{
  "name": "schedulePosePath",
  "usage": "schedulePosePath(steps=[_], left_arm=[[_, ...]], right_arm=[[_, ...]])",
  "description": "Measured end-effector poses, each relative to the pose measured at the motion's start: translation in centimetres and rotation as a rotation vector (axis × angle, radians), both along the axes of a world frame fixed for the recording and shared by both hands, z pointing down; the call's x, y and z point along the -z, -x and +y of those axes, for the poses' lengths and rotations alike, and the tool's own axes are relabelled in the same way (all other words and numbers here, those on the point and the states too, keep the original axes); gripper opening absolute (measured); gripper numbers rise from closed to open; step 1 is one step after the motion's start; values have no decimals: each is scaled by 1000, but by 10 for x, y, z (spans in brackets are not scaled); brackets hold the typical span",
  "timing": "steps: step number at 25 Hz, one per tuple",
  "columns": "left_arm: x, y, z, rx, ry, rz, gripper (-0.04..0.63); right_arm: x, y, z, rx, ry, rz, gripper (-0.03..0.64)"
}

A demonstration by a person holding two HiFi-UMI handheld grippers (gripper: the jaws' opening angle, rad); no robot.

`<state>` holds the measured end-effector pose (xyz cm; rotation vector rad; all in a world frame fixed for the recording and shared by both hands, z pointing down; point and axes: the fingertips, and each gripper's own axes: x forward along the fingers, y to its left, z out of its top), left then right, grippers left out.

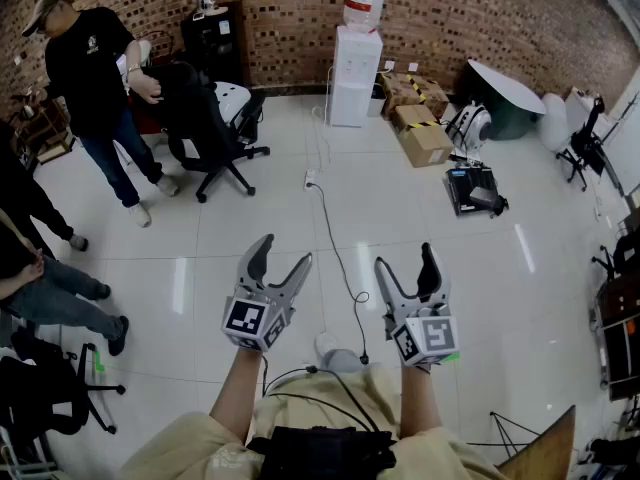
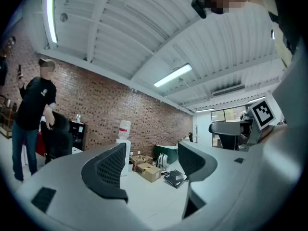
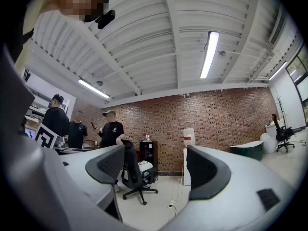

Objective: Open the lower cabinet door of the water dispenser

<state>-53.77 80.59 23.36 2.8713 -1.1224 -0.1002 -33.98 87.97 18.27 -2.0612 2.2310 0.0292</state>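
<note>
A pale tiled floor runs back to a brick wall. The white water dispenser stands against that wall, upright, with a clear bottle seated on top. Its lower cabinet door faces the room and looks closed, though at this range the head view is too small to be sure. Just right of the dispenser lie cardboard boxes. To its left stands a black office chair, with a person in dark clothes beside it. A power strip lies on the floor in front of the dispenser, and a dark cable trails from it toward the camera.

Both grippers are held out level in the foreground, side by side and well apart from the dispenser, touching nothing. The left gripper has its jaws spread wide. In the left gripper view only open floor and the distant boxes show between them, and the dispenser sits just past the left jaw. The right gripper is likewise spread wide and carries nothing. In the right gripper view the gap between its jaws frames the office chair and the brick wall, and the dispenser stands partly hidden behind the right jaw.
</note>
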Motion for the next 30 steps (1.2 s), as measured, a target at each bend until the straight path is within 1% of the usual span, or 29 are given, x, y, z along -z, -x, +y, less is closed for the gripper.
schedulePosePath(steps=[4, 7, 11, 15, 17, 19, 25, 30], left_arm=[[-8, -53, -28, -35, -10, -29, 330], [-20, -92, -64, -55, -2, -45, 330], [-14, -145, -123, -40, -5, -49, 330], [6, -195, -170, -13, -60, -66, 330], [10, -213, -188, 8, -71, -63, 330], [8, -229, -203, 11, -58, -65, 330], [-8, -259, -249, -2, -4, -93, 330], [-25, -290, -303, -26, -17, -89, 330]], right_arm=[[-13, -60, -23, -60, -2, -46, 417], [-27, -101, -58, -86, 5, -63, 417], [-19, -159, -111, -98, -28, -33, 417], [-17, -206, -153, -91, -31, -26, 417], [-27, -223, -173, -78, -13, -39, 417], [-37, -236, -193, -67, 7, -67, 417], [-56, -249, -246, -34, 62, -82, 417], [-79, -270, -292, -47, 101, -82, 417]])
